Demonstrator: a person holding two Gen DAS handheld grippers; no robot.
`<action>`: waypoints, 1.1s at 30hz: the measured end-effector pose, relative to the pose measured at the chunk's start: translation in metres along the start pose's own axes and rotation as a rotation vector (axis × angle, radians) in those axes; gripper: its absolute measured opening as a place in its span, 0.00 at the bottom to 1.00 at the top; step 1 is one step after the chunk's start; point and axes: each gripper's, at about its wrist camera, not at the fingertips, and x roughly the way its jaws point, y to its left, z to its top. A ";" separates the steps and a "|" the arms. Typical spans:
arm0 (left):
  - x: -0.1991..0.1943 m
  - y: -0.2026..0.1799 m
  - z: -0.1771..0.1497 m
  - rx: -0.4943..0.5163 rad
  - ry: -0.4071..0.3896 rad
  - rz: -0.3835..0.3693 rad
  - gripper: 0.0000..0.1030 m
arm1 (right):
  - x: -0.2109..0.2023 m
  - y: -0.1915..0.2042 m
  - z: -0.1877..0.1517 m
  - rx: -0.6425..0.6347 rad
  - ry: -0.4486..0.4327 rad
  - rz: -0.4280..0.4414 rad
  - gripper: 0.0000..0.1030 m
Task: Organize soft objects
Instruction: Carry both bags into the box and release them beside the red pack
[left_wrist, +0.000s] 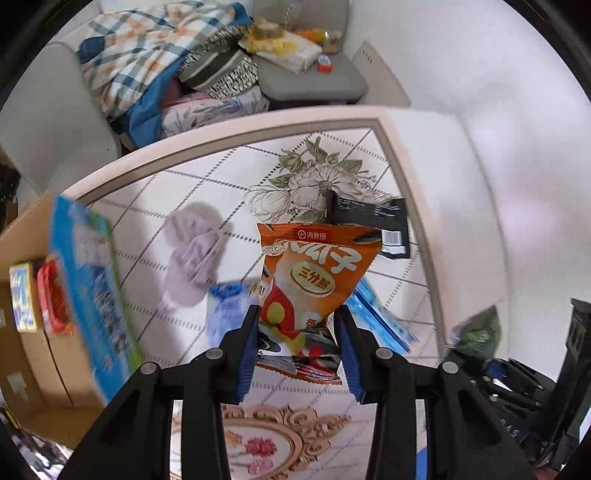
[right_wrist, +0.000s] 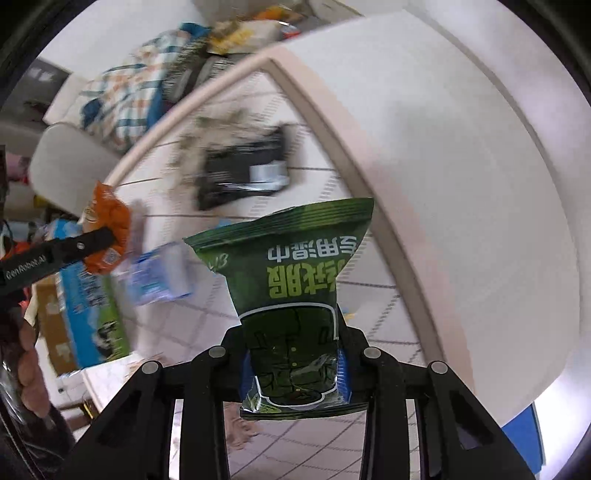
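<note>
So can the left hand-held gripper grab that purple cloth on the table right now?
Probably not yet. The left hand-held gripper is shut on the orange snack bag, so it has no room. The purple cloth lies uncovered on the table, nothing on top of it.

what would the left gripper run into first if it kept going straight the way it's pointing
Probably the black packet lying on the table. The left gripper is shut on an orange snack bag, whose top edge would likely arrive first, though depth is unclear.
</note>
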 end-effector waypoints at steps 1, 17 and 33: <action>-0.009 0.005 -0.006 -0.008 -0.014 -0.008 0.36 | -0.002 0.011 -0.004 -0.013 -0.005 0.008 0.35; -0.144 0.182 -0.095 -0.229 -0.200 0.006 0.35 | -0.027 0.271 -0.066 -0.302 -0.015 0.162 0.34; -0.123 0.373 -0.074 -0.381 -0.153 0.212 0.35 | 0.067 0.427 -0.041 -0.379 0.042 0.059 0.34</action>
